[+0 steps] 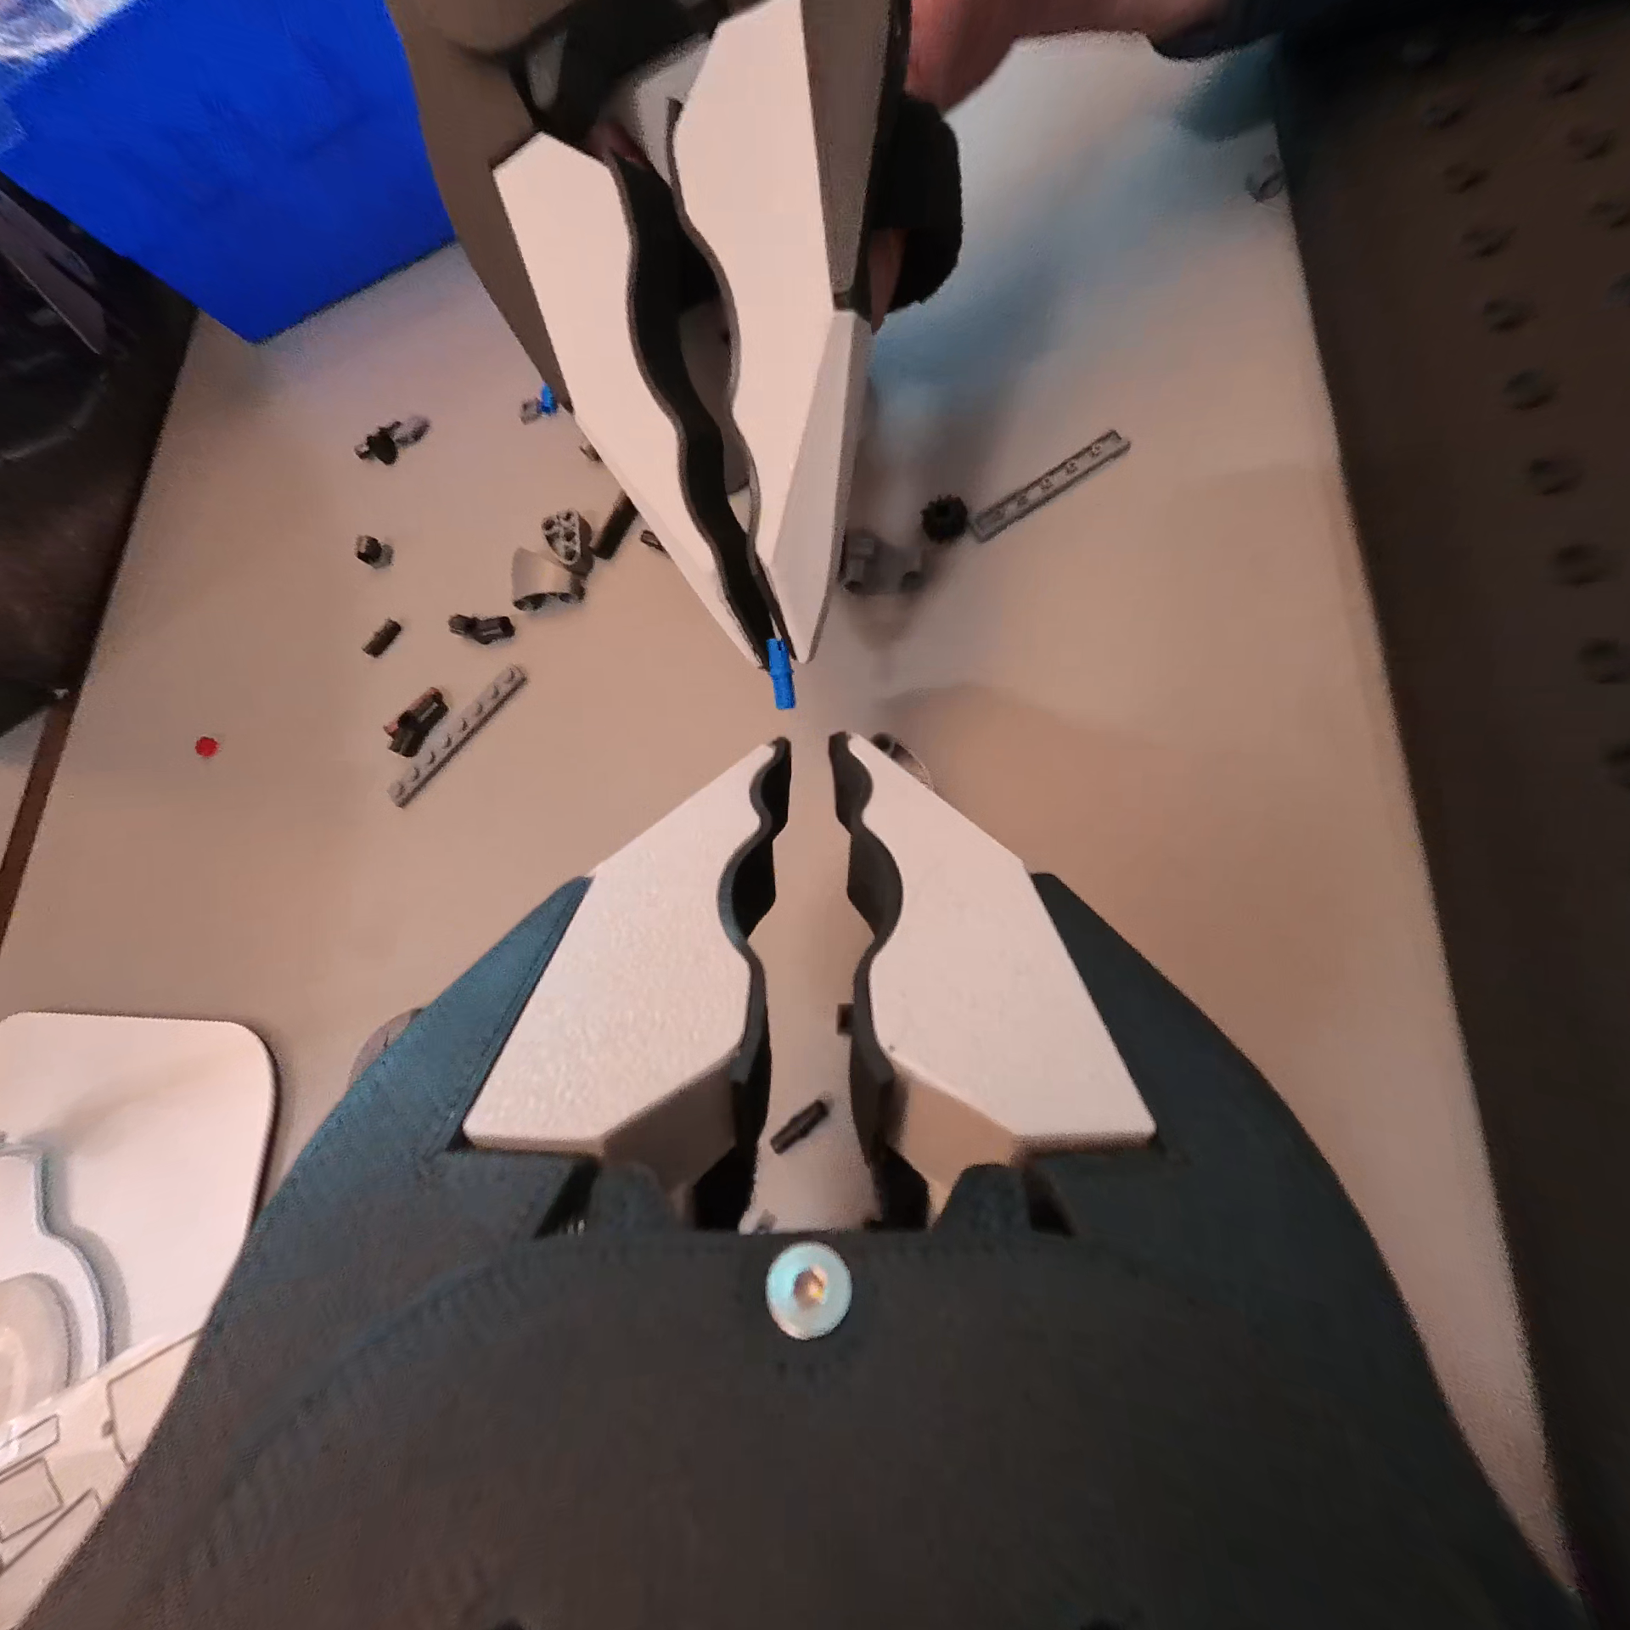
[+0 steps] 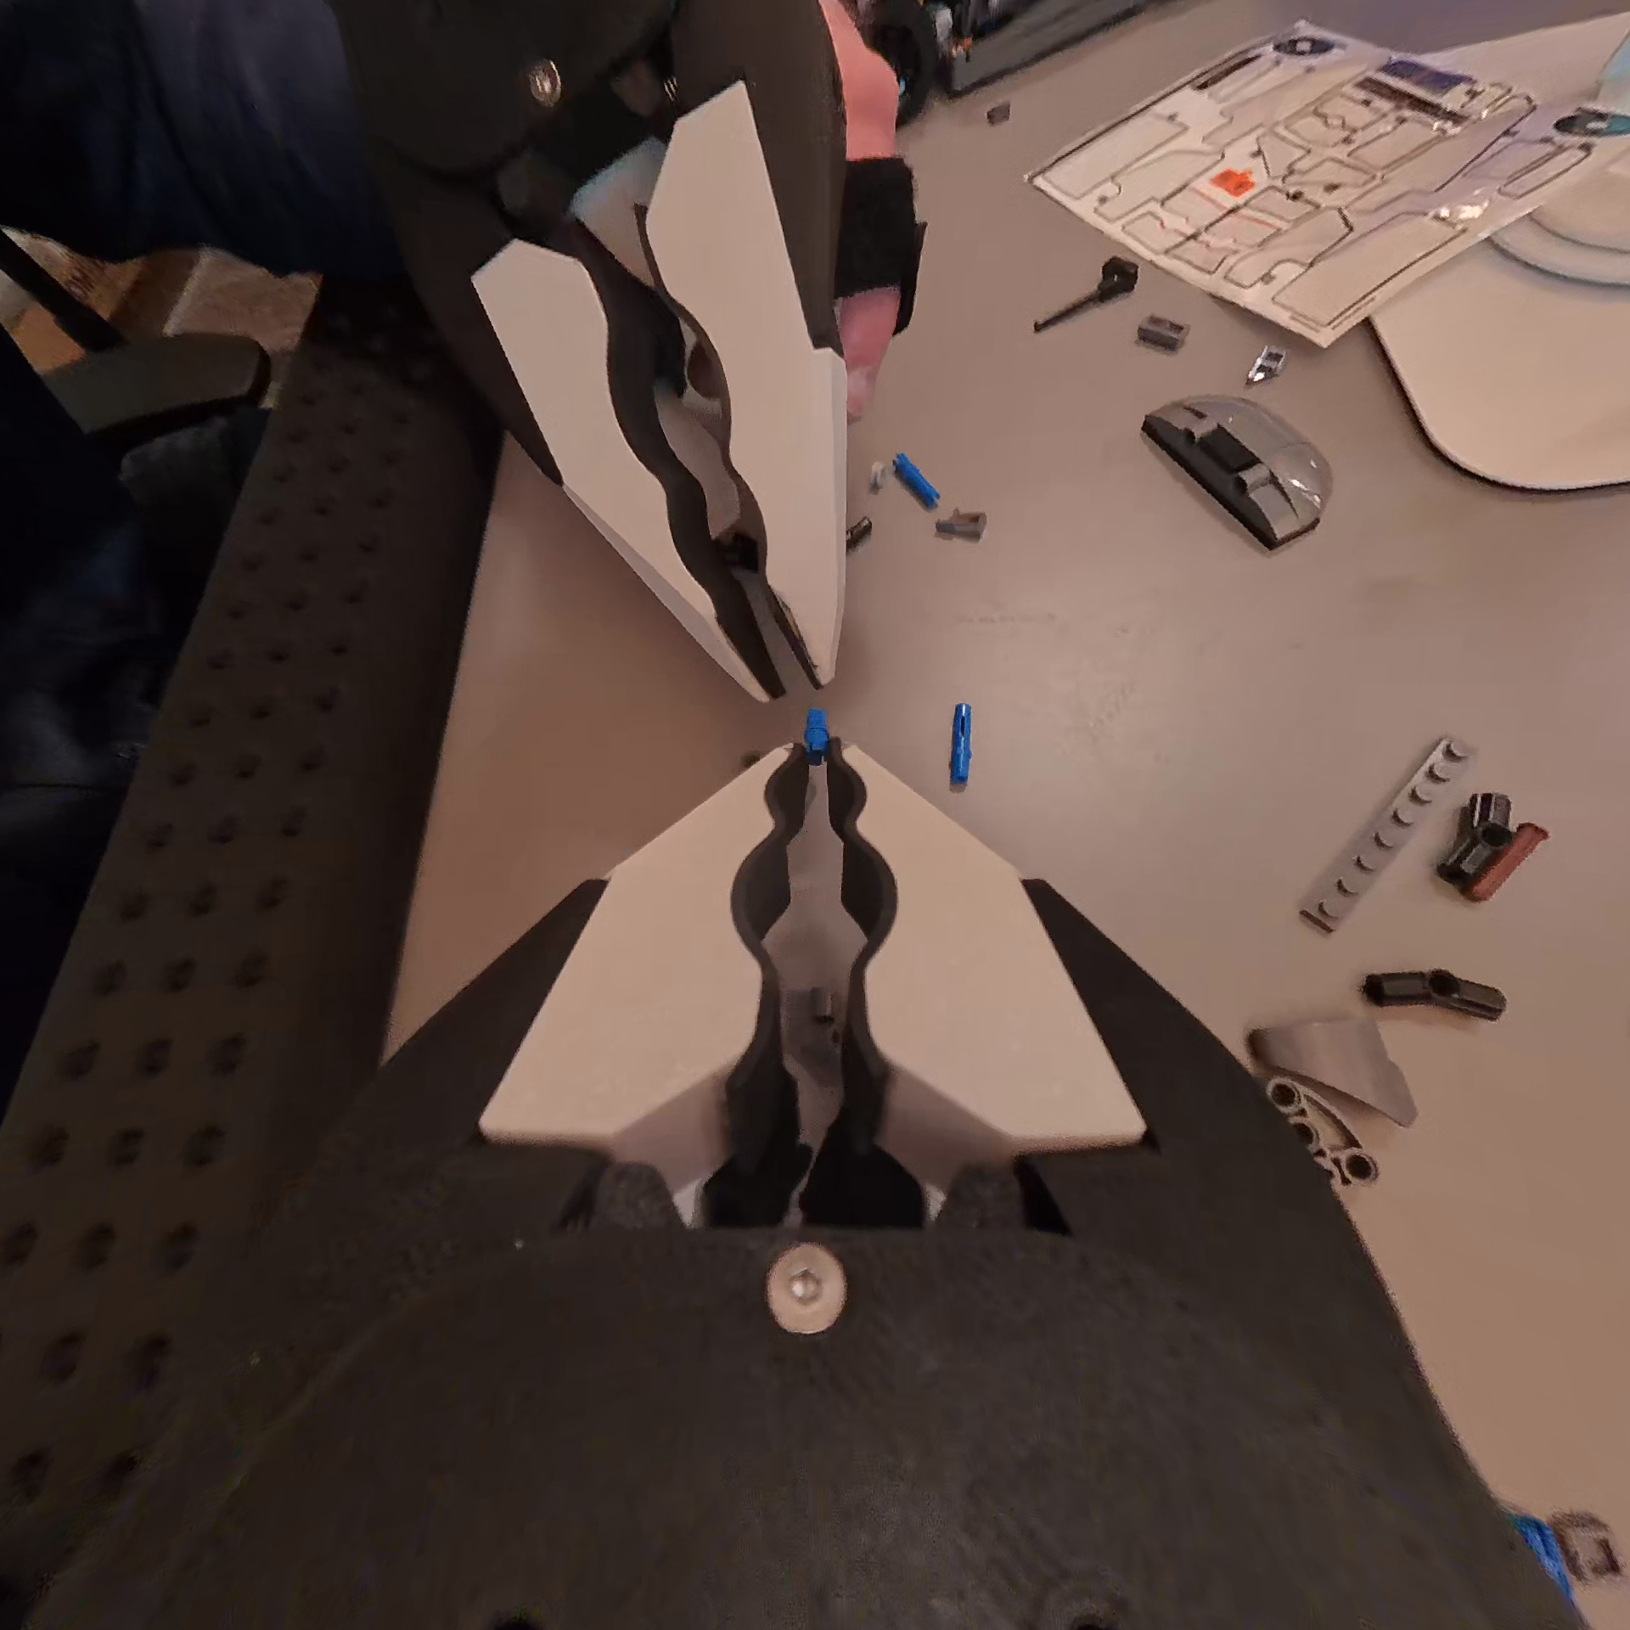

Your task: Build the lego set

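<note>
In the left wrist view, a scatter of small black and grey lego pieces (image 1: 459, 600) lay at the left centre of the frame on the pale, matt surface (image 1: 1102, 794), with a long grey studded plate (image 1: 459, 736) just below them; at the middle, the left hand-held gripper (image 1: 810, 748) had its tips slightly parted, with nothing visible between them; just above, tip to tip but apart, the right hand-held gripper (image 1: 781, 654) was clenched on one end of a short blue plastic connector pin (image 1: 781, 681), whose free end pointed at the gap.

In the right wrist view, a second blue pin (image 2: 960, 743) lay loose right of centre; a printed paper sheet (image 2: 1305, 176) lay at the upper right.

The step looked like a handover or re-grip of the pin; to do it well, the free end should line up with the gap and enter straight; the left tips should close on the exposed half before the right ones let go; a grip this near the end could pivot, so a slow approach seemed wise.
</note>
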Demonstrator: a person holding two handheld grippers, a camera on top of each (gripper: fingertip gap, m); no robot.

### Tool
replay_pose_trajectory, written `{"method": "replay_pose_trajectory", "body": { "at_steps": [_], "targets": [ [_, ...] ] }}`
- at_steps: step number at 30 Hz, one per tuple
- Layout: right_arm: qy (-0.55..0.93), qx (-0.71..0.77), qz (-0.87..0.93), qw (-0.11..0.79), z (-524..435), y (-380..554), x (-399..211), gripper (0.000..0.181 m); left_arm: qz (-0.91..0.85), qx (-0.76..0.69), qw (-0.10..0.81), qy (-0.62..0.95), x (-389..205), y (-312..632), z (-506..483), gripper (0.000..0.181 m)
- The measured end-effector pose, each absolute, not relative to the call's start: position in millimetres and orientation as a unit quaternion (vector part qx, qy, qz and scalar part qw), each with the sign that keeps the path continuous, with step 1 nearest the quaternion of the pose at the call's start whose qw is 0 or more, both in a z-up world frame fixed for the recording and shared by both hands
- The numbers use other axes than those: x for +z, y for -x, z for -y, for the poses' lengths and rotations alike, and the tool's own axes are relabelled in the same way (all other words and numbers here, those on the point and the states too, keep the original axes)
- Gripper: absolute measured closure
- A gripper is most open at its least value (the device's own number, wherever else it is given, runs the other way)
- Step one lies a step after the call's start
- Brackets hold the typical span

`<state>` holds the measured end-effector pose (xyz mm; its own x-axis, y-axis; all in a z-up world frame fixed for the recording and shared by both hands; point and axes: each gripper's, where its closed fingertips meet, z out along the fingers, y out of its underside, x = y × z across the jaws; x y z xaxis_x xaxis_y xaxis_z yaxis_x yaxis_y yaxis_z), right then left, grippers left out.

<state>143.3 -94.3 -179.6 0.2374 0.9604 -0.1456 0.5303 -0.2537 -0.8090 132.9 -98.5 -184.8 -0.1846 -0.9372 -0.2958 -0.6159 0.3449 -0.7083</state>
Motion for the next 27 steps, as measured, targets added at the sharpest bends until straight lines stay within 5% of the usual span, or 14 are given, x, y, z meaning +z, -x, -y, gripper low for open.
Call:
{"method": "replay_pose_trajectory", "body": {
  "at_steps": [11, 27],
  "targets": [
    [0.725, 0.289, 0.563, 0.27, 106.2, -144.2, -202.8, 0.179, -0.748, -0.216, 0.278, 0.563, -220.9, -128.9, 115.1, 0.156],
    [0.733, 0.219, 0.593, 0.251, 108.0, -149.2, -212.1, 0.178, -0.757, -0.218, 0.276, 0.551, -226.7, -131.7, 111.7, 0.175]
  ]
}}
